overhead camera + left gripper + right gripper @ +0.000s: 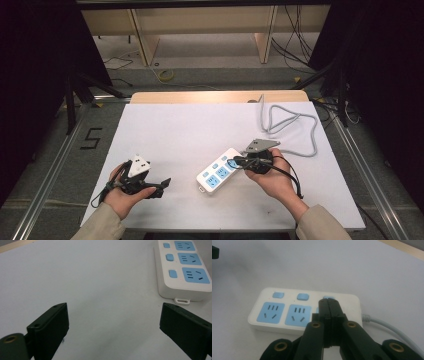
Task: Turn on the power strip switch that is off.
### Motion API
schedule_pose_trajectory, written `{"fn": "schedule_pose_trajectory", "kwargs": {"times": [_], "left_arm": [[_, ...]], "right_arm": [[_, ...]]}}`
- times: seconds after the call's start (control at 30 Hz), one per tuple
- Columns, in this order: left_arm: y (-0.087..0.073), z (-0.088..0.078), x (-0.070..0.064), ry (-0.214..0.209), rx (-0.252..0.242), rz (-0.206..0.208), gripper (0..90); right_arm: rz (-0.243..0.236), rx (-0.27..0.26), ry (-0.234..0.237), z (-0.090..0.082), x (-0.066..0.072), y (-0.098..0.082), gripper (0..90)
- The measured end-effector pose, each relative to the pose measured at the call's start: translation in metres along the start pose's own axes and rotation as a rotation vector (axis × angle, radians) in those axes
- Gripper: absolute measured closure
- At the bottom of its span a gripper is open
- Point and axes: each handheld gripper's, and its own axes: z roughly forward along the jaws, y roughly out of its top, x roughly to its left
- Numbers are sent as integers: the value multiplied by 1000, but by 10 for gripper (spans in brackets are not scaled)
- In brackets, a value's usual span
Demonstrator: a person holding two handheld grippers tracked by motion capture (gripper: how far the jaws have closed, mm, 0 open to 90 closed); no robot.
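Observation:
A white power strip [218,172] with three blue sockets and three blue switches lies on the white table sheet [200,125]. My right gripper [235,161] is shut with nothing between its jaws. Its tip [328,301] sits over the switch [330,297] nearest the cable end of the strip [287,312], hiding most of it; whether it presses on the switch I cannot tell. My left gripper [162,184] rests low at the front left, open and empty [113,312], pointing toward the strip [182,267], well short of it.
The strip's grey cable [287,125] loops over the back right of the sheet and leaves the strip beside my right gripper [384,326]. A bare wooden table edge [215,96] runs along the back. Dark frame rails flank both sides.

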Motion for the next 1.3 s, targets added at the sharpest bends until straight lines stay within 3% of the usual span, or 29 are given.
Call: {"fn": "schedule_pose_trajectory", "kwargs": {"times": [1.3], "left_arm": [[0,0,0,0,-1,1,85]], "right_arm": [[-18,40,21,25,7,14,900]]}}
